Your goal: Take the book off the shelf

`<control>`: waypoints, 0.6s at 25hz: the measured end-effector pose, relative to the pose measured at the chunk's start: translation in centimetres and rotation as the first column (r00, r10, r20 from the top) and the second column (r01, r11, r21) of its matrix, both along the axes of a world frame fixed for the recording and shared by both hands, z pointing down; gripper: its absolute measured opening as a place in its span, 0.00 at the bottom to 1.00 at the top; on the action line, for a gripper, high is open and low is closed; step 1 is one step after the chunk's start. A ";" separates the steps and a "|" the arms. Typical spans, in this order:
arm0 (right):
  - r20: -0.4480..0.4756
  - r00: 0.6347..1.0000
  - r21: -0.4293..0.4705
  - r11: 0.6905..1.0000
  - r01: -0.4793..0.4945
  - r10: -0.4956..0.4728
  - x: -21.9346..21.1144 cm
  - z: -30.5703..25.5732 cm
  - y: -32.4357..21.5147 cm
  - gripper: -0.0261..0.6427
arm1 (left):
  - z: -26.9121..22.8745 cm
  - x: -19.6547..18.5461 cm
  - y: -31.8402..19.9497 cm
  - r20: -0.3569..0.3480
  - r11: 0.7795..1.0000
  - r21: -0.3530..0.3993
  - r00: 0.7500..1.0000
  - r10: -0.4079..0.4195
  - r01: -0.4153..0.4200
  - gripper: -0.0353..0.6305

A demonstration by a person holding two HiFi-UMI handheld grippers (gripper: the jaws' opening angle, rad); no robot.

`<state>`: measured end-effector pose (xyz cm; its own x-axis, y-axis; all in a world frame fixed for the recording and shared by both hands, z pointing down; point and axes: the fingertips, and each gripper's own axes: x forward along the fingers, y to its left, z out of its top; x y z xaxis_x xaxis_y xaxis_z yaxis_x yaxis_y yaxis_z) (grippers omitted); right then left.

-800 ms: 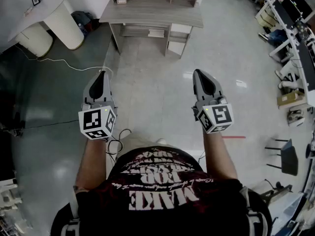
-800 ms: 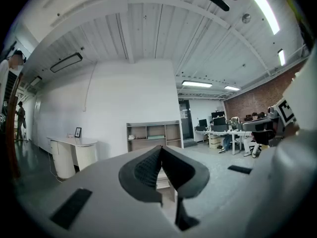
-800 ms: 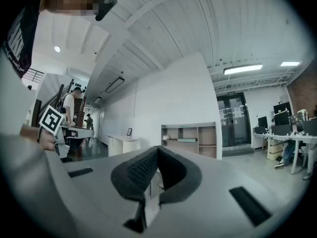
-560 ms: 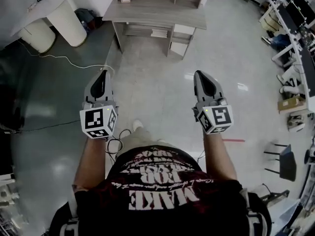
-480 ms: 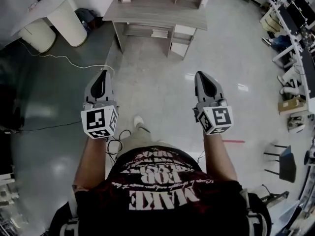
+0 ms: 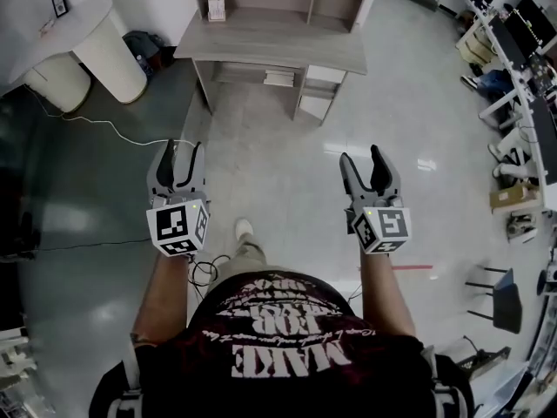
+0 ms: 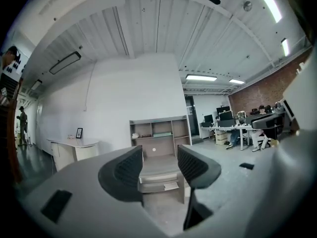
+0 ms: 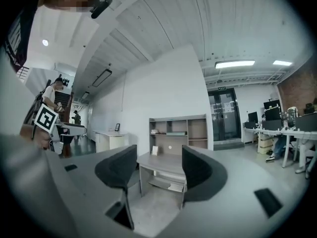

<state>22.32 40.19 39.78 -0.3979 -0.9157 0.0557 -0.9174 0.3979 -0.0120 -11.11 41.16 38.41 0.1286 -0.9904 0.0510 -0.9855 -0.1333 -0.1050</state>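
One teal book (image 8: 176, 133), small in view, lying flat on a board in the middle bay of the shelf (image 8: 198, 119), just under its top. Shelf standing at the back of a grey worktop (image 6: 270, 37), against the white wall. On the worktop's left part, a small white upright card (image 6: 216, 9), below the left bay. Pale papers (image 6: 278, 78) on the low ledge under the worktop.

Both tools well apart from the book, held out over the glossy floor (image 6: 278, 146) and aimed at the worktop. Jaws of the left tool (image 6: 182, 146) spread wide, with nothing between them but the distant worktop. Jaws of the right tool (image 6: 361, 155) spread wide too, holding nothing.

Between the two and lower down, one pale shoe (image 6: 243, 228) on the floor. Off to the left, a rounded white stand (image 6: 87, 33) and a thin white cable (image 6: 113, 107) trailing across the darker floor.
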 end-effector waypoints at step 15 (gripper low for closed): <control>0.009 1.000 -0.041 0.999 -0.012 0.012 -5.0 0.4 -14.7 0.47 | 1.5 -5.0 -15.9 0.002 0.997 -0.066 0.999 0.044 -0.044 0.37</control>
